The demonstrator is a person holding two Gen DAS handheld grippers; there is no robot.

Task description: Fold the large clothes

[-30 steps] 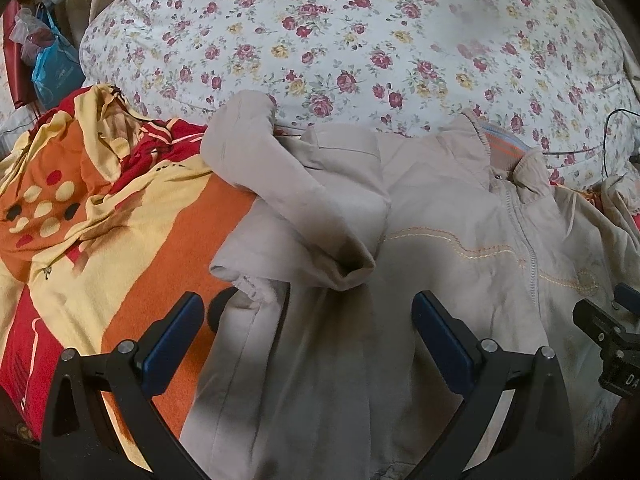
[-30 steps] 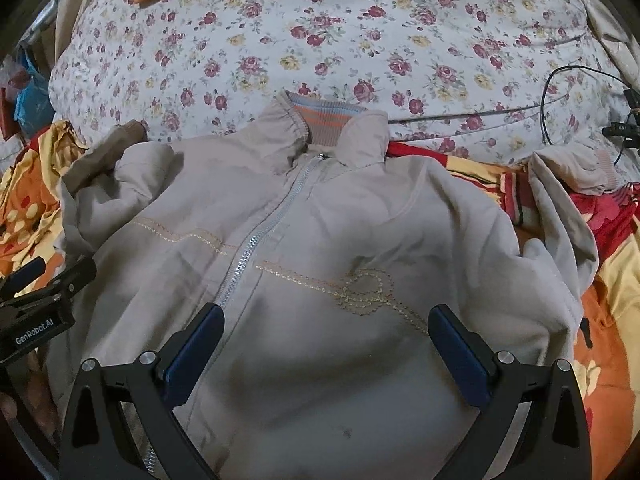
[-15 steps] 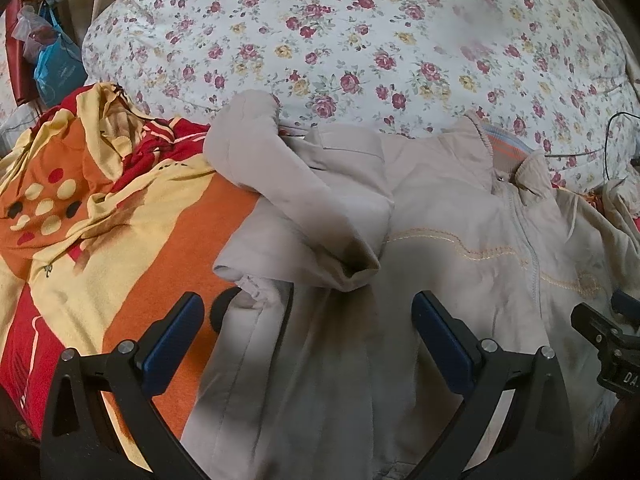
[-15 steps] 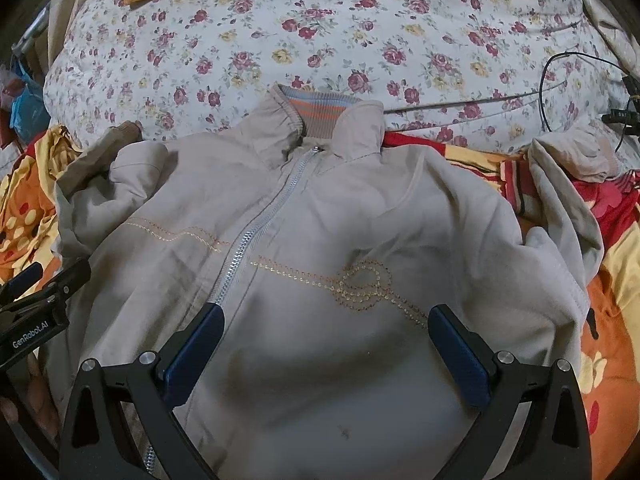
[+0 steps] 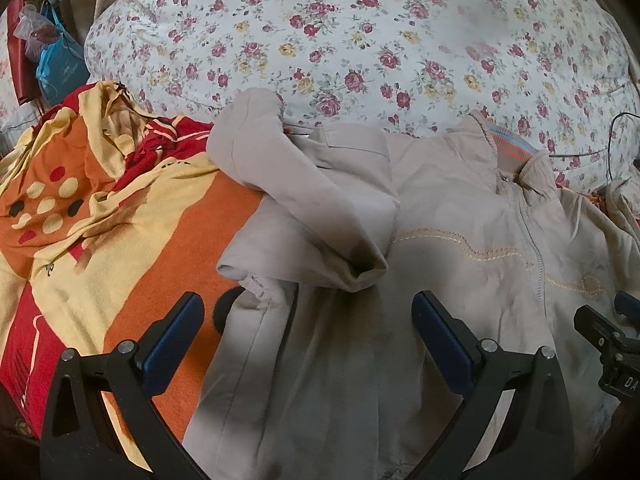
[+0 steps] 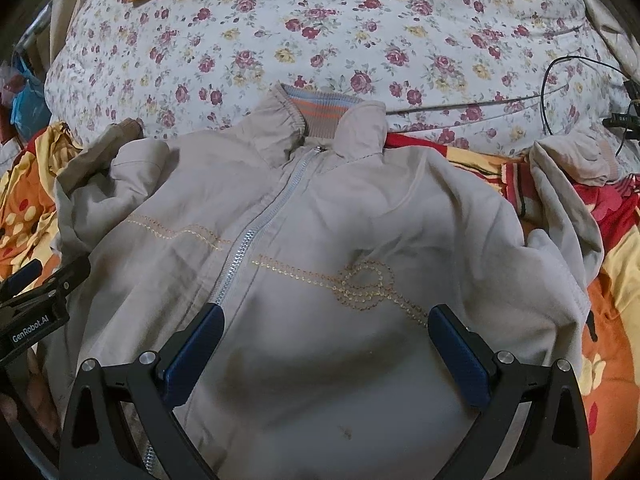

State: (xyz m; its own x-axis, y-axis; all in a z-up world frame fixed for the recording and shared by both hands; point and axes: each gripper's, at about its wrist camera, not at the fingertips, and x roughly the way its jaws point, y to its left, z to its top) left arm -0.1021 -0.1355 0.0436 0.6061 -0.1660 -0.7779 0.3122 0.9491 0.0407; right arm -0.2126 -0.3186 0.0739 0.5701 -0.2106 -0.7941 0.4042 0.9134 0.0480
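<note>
Left hand-held gripper (image 5: 306, 322) hovers over the jacket's left side, jaws wide apart, grasping nothing; right hand-held gripper (image 6: 326, 330) hovers over the chest, also released and empty. Beige jacket (image 6: 320, 216) lies front up on the bed, zipped, striped collar (image 6: 320, 110) toward the floral quilt (image 6: 320, 32). Left sleeve (image 5: 312, 208) folded across the body, right sleeve (image 6: 568, 200) flung out. Orange-yellow blanket (image 5: 120, 216) underneath; black cable (image 6: 560, 76) on quilt at right
</note>
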